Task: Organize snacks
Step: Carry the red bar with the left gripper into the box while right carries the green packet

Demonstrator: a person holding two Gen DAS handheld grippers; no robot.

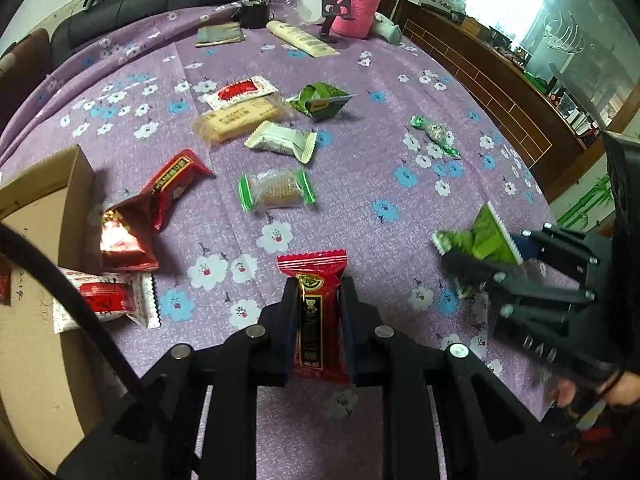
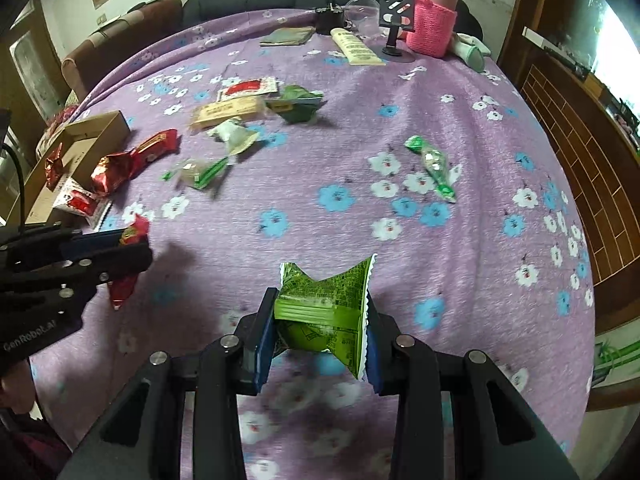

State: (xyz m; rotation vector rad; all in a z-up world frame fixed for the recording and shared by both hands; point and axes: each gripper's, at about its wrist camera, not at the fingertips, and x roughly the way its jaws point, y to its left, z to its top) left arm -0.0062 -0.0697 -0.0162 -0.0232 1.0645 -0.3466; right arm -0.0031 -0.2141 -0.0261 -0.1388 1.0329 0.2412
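Left tongs (image 1: 319,320): clamped on one red snack pack (image 1: 316,312), above the table (image 1: 360,208).
Right tongs (image 2: 318,336): clamped on one green snack pack (image 2: 328,312).
Only right view: inside of cardboard box (image 2: 86,140), at 10 o'clock.
Loose at 12 o'clock: about nine snacks.

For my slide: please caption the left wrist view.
Left gripper holds a red snack above the purple tablecloth.

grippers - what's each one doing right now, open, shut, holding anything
Left gripper: shut on a red snack packet.
Right gripper: shut on a green snack packet.
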